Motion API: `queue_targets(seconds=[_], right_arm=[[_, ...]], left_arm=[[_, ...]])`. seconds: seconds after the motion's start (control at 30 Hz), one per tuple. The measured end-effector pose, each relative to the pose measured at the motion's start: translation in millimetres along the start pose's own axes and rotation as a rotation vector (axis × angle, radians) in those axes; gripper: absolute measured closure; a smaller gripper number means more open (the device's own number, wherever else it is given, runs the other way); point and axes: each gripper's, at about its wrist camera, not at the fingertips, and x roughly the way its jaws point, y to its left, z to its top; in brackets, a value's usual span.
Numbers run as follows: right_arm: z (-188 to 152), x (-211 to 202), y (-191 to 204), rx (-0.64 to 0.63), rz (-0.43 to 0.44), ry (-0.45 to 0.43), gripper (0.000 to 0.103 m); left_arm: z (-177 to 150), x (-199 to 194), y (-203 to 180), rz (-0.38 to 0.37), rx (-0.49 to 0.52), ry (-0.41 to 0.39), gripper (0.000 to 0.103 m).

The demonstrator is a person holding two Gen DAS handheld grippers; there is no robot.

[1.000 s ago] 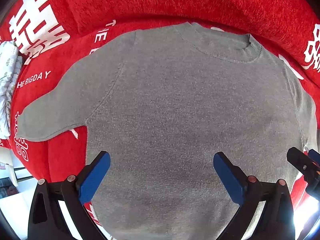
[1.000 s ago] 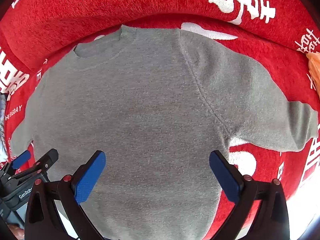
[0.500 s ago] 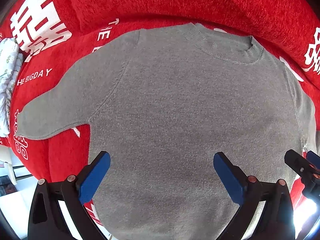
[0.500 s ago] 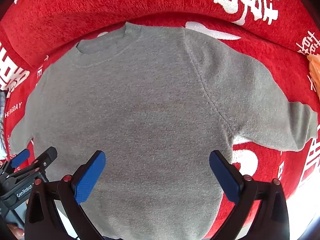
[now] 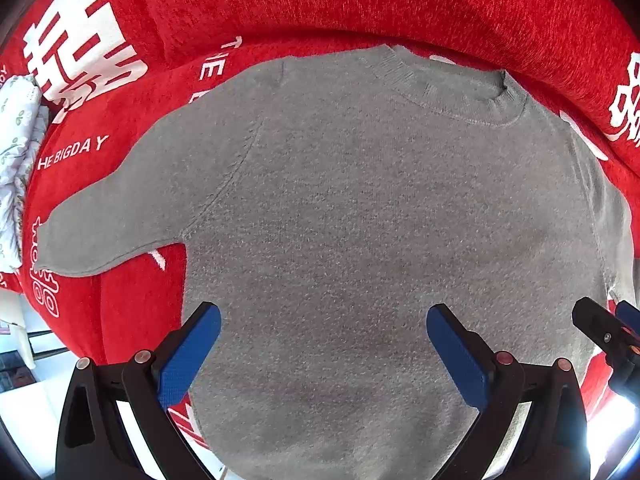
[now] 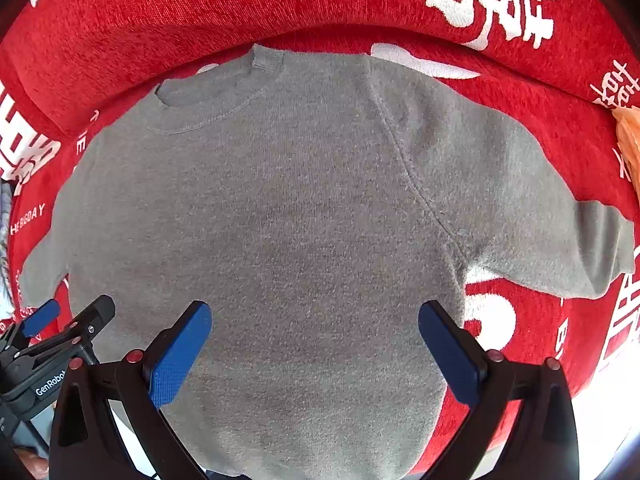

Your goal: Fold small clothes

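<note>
On the red cover (image 5: pixel 304 12) with white lettering, a grey sweater (image 5: pixel 360 216) lies spread flat, front up, collar (image 5: pixel 452 92) at the far side, hem toward the cameras. Both sleeves are extended outward: one sleeve (image 5: pixel 120 216) runs to the left edge of the left wrist view, the other sleeve (image 6: pixel 532 216) to the right edge of the right wrist view, cuff slightly bunched.

Left gripper (image 5: pixel 324 344): jaws wide apart, holding nothing, blue pads (image 5: pixel 188 356) above the lower body of the sweater; contact with the fabric cannot be told. Right gripper (image 6: pixel 316 344): jaws likewise wide, nothing between them, above the lower body of the garment.

Each gripper shows at the edge of the other's view, so they are side by side over the hem region.

White patterned cloth (image 5: pixel 18 152) at far left of the cover; orange item (image 6: pixel 630 140) at far right edge, identity unclear.
</note>
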Motion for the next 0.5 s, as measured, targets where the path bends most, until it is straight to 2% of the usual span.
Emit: queue_targets(seconds=[0.5], right_arm=[[-4.8, -3.2, 4.5, 0.029, -0.011, -0.010, 0.000]], left_arm=[[-5.2, -2.7, 7.1, 0.003, -0.002, -0.001, 0.000]])
